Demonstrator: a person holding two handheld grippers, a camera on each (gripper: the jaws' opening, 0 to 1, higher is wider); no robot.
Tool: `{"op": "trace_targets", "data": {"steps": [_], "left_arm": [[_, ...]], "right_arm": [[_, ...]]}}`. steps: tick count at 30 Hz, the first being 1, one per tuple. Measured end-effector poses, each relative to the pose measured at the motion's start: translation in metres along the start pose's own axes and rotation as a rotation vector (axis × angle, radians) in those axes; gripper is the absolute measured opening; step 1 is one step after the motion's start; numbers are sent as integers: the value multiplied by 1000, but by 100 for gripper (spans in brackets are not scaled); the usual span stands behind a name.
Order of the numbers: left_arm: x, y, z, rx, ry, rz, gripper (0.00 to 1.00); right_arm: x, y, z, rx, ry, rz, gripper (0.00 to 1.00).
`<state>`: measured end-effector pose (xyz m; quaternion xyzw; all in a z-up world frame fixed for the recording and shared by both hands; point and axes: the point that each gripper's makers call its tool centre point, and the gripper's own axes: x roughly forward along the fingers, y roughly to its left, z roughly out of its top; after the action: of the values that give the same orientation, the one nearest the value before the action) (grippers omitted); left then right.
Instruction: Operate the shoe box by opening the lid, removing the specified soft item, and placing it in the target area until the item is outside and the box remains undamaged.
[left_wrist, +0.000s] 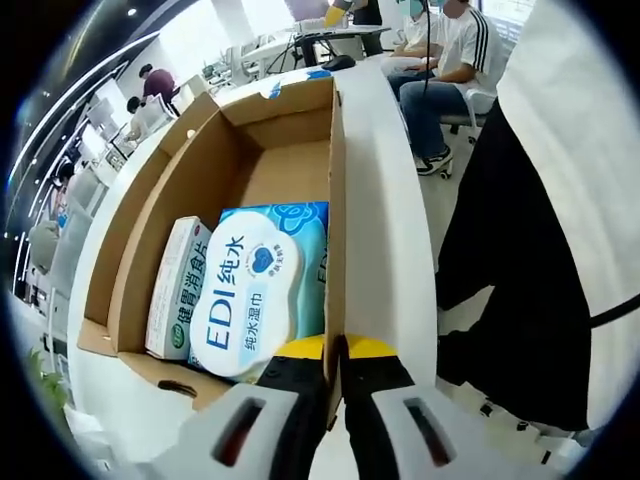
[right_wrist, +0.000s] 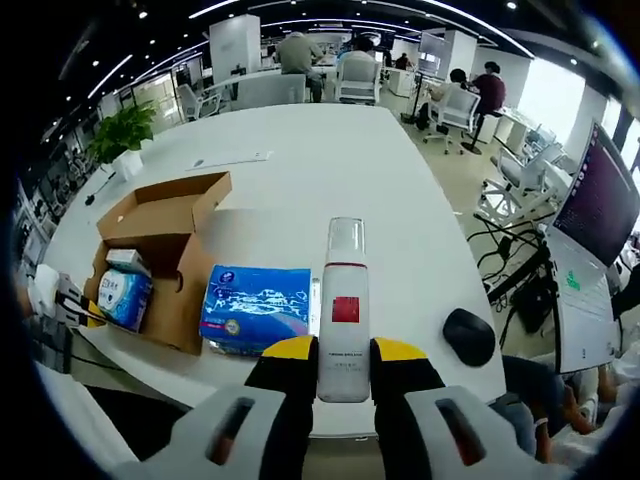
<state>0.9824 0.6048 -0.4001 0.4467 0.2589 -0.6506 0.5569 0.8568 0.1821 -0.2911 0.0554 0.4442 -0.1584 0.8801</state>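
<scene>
In the left gripper view, my left gripper (left_wrist: 335, 362) pinches the near wall of the open cardboard box (left_wrist: 335, 170); a wipes pack (left_wrist: 262, 290) lies inside. In the right gripper view, my right gripper (right_wrist: 345, 362) clamps a white bottle (right_wrist: 345, 305) (upright), the box left on the table (right_wrist: 320, 160).

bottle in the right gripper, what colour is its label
Red square label on a white bottle, best seen in the right gripper view.

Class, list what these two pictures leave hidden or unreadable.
- Left gripper view: the box wall hides the wipes pack's right side.
- Left gripper view: the gripper covers the pack's lower edge.
- Right gripper view: the bottle label is too small to read; its base sits behind the gripper.
</scene>
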Motion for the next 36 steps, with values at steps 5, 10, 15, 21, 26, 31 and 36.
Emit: {"op": "trace_targets", "data": {"steps": [5,10,15,21,26,31,36], "left_arm": [[0,0,0,5,1,5,4],[-1,0,1,3,3,4,4],[-1,0,1,2,6,10,4],[-1,1,1,1,8,11,4],[-1,0,1,3,9,10,4],[-1,0,1,2,12,8,4],[-1,0,1,0,18,7,4]], "right_arm": [[13,-2,1,-7,9,18,19],[36,-2,-8,6,57,43,18],[47,-7,-25,33,66,58,18],[51,-10,-29,45,61,65,18],[62,-11,-35,35,82,69,18],[60,-2,-38,20,110,89,18],[71,-2,-44,-14,138,87,18]]}}
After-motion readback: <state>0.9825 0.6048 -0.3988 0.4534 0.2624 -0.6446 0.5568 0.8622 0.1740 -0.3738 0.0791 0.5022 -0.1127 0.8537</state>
